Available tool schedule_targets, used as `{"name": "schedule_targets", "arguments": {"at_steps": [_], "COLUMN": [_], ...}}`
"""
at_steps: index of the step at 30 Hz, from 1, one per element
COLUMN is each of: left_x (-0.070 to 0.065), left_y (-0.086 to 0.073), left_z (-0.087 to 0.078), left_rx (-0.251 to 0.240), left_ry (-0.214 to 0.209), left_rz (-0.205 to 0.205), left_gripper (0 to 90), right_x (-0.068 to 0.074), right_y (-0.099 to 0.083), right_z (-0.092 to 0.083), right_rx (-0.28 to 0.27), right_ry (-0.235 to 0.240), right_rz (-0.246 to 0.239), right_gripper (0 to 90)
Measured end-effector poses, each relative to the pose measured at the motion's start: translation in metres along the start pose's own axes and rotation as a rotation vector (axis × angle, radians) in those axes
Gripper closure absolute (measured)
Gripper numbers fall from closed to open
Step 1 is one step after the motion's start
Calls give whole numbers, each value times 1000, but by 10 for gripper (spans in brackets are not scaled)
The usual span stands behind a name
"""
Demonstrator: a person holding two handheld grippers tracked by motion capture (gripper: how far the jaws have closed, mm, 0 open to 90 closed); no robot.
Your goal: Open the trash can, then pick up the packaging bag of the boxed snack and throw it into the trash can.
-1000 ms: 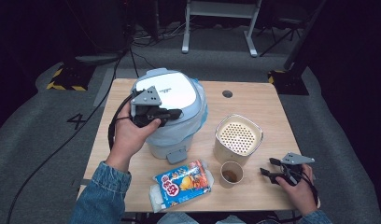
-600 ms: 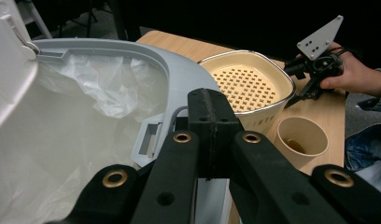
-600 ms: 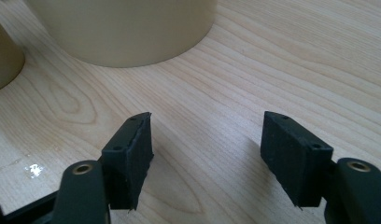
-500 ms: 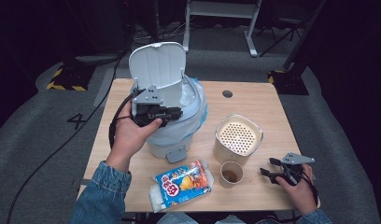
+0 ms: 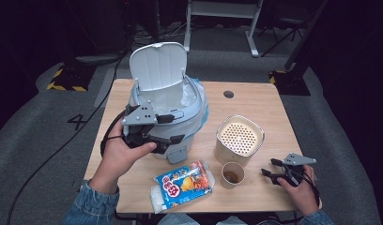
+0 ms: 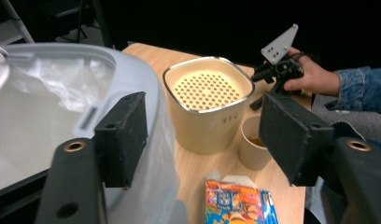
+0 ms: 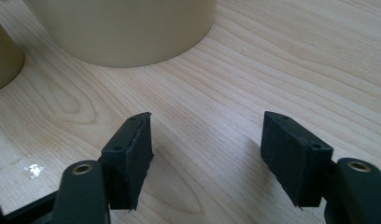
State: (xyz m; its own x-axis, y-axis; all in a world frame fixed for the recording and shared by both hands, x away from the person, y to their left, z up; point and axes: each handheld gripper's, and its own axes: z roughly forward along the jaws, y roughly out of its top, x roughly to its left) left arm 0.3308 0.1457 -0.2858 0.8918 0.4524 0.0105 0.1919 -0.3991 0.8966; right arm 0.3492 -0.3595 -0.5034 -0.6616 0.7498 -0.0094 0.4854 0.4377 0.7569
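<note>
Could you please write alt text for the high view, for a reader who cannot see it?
A white bin stands lid-up on a wooden table, the left gripper open at its front. Nearby are a beige canister, paper cup, snack bag and the right gripper.

A light wooden table [image 5: 264, 101] with a small round dark cable hole [image 5: 228, 94] stands on a grey carpeted floor [image 5: 44, 136]. The number 4 [image 5: 80, 121] is marked on the carpet left of the table, with black cables [image 5: 72, 140] trailing across it. Yellow-and-black hazard tape [image 5: 64, 86] lies farther back. A white metal frame [image 5: 222, 14] stands behind, in a dim room.
</note>
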Motion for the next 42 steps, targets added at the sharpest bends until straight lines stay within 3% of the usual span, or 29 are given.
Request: {"name": "schedule_targets", "arguments": {"at_steps": [6, 12, 13, 14, 17, 19, 23, 26, 31, 34, 37, 39, 42], "left_x": [-14, -26, -28, -28, -23, -21, -19, -16, -12, -6, -3, 1, 2], "left_y": [-18, -46, -57, -57, -76, -84, -97, -112, -124, -137, -142, -146, -147], "left_z": [2, 19, 26, 26, 40, 46, 56, 71, 84, 96, 102, 108, 111], "left_rx": [4, 76, 92, 92, 127, 145, 189, 250, 285, 327, 351, 412, 436], "left_ry": [-17, -15, -16, -16, -32, -18, -34, -51, -73, -103, -108, -110, -117], "left_rz": [3, 12, 8, 8, -32, -41, -61, -71, -91, -142, -153, -149, -144], "left_gripper": [290, 290, 291, 291, 298, 302, 317, 347, 380, 420, 451, 476, 493], "right_x": [0, 0, 0, 0, 0, 0, 0, 0, 0, 0, 0, 0, 0], "right_y": [0, 0, 0, 0, 0, 0, 0, 0, 0, 0, 0, 0, 0], "right_z": [0, 0, 0, 0, 0, 0, 0, 0, 0, 0, 0, 0, 0], "right_rx": [1, 1, 1, 1, 2, 2, 2, 2, 2, 2, 2, 1, 1], "right_ry": [1, 1, 1, 1, 1, 2, 2, 2, 1, 1, 1, 1, 1], "right_rz": [0, 0, 0, 0, 1, 2, 1, 2, 1, 1, 1, 0, 0], "right_gripper": [347, 347, 347, 347, 346, 347, 347, 346, 347, 347, 347, 347, 347]}}
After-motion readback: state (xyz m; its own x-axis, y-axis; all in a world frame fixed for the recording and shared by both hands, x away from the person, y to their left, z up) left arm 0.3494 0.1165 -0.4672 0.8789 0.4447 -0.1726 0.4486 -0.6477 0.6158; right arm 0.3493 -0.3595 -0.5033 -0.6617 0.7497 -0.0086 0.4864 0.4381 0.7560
